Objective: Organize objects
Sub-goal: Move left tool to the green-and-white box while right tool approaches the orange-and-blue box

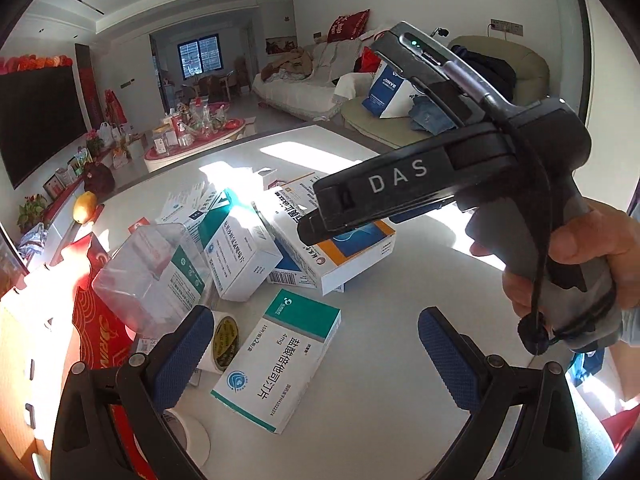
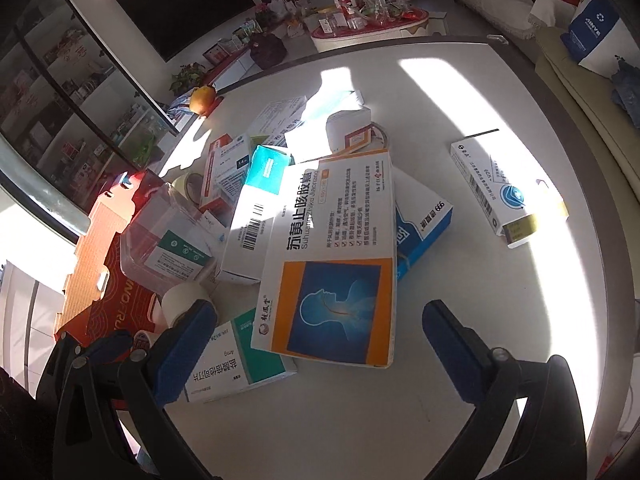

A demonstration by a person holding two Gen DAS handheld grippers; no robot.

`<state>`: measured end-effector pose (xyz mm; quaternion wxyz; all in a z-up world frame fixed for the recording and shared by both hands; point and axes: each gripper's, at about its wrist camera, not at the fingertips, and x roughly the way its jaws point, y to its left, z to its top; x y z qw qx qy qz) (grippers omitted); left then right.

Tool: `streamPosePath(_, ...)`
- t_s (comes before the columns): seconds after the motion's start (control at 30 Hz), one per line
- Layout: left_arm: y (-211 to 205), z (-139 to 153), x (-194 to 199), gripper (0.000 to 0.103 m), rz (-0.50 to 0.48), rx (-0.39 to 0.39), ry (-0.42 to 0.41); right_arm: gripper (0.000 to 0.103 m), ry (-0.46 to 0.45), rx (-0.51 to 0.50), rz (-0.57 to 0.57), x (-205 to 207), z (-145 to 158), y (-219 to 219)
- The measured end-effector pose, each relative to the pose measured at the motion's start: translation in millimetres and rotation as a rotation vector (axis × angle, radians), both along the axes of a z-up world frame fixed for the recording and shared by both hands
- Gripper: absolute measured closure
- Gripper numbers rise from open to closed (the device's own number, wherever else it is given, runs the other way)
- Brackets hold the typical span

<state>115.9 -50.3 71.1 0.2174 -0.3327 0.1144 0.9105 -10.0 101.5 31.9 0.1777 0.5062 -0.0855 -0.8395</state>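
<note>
Several medicine boxes lie in a heap on a round white table (image 1: 380, 360). My left gripper (image 1: 316, 356) is open and empty, low over a white-and-teal box (image 1: 280, 360) that lies between its fingers. My right gripper (image 2: 320, 344) is open and empty above a large orange-and-blue box (image 2: 332, 264), which rests on a blue box (image 2: 424, 220). The right gripper's body (image 1: 404, 188) shows in the left wrist view, over that orange-and-blue box (image 1: 340, 252). The white-and-teal box (image 2: 240, 352) also lies by the right gripper's left finger. A clear plastic container (image 1: 148, 276) holds a green-and-white box.
A red carton (image 2: 108, 280) lies at the table's left edge. Tape rolls (image 1: 224, 340) sit near the left finger. A lone white box (image 2: 500, 188) lies at the right of the table. A yellow fruit (image 2: 202, 98) sits at the far edge. A sofa stands beyond.
</note>
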Motion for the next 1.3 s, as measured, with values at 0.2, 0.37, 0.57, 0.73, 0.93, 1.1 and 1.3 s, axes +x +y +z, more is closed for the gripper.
streamPosePath(0.2,-7.5,4.9,-6.3,0.000,0.016,-0.026,0.030,0.001,-0.020,0.112,0.029,-16.0,-15.5,-27.4)
streamPosePath(0.37,7.4,-11.6,-13.4,0.000,-0.043,-0.065,-0.015,0.019,-0.034,0.098,0.040,-12.8,-16.5,-13.8)
streamPosePath(0.57,44.3,-35.4,-0.4,0.000,-0.185,-0.235,0.006,0.019,-0.020,0.044,0.010,11.3,-11.0,28.6)
streamPosePath(0.73,63.4,-45.7,-30.2,0.000,-0.244,-0.293,-0.084,0.019,-0.005,0.016,-0.008,34.0,-3.4,50.4)
streamPosePath(0.93,50.2,-53.1,-60.0,0.000,-0.112,-0.341,-0.137,0.019,-0.002,-0.038,-0.026,47.8,3.1,62.1)
streamPosePath(1.1,37.0,-63.2,-73.7,0.000,-0.140,-0.263,-0.311,0.019,0.011,-0.078,-0.023,55.4,7.7,61.1)
streamPosePath(1.3,44.3,-70.2,-70.9,0.000,-0.162,-0.188,-0.403,0.019,0.018,-0.134,-0.022,66.1,11.0,62.5)
